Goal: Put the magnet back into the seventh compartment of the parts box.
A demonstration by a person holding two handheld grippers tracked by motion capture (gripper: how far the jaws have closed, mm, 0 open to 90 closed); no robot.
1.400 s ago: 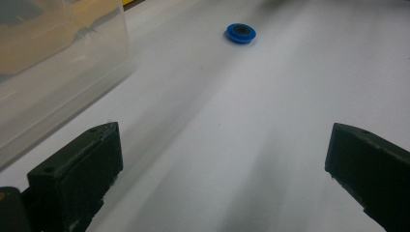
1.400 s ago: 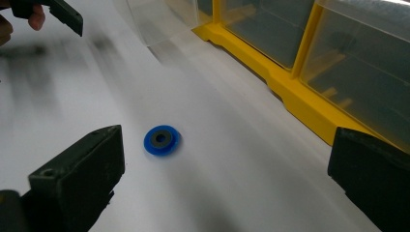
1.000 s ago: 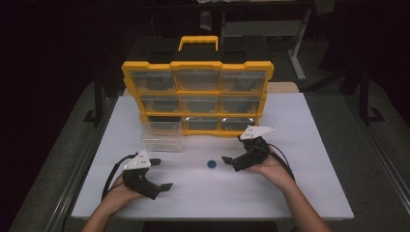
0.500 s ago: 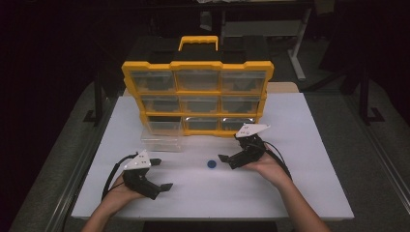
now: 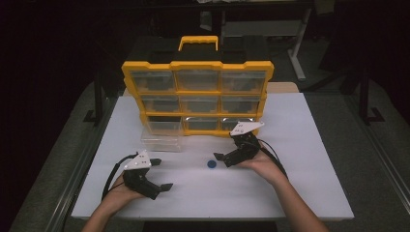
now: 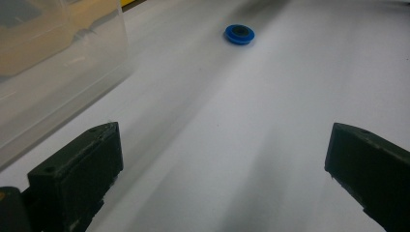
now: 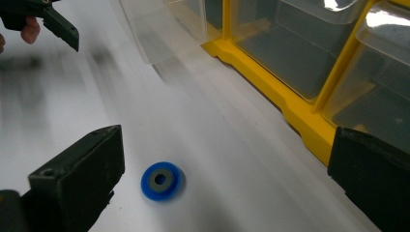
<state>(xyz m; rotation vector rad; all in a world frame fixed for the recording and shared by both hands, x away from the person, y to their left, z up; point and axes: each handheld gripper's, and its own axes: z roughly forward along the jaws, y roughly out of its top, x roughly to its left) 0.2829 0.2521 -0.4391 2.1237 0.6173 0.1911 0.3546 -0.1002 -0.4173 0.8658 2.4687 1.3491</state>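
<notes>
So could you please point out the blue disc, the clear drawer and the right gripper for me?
blue disc (image 7: pixel 162 181): right gripper view, its grey centre.
clear drawer (image 5: pixel 161 138): high view, its front wall.
right gripper (image 5: pixel 221 160): high view, between its fingertips.

Looking along two black jaws standing wide apart at the bottom corners. Sitting flat on the white table (image 7: pixel 232 145), between them and nearer the left jaw, a blue disc (image 7: pixel 162 181) with a grey centre, touching neither. Running along the right, a yellow organiser (image 7: pixel 270 92) with clear drawers. Lying at top, a clear bin (image 7: pixel 164 29). Showing top left, the other gripper (image 7: pixel 60 29).
</notes>
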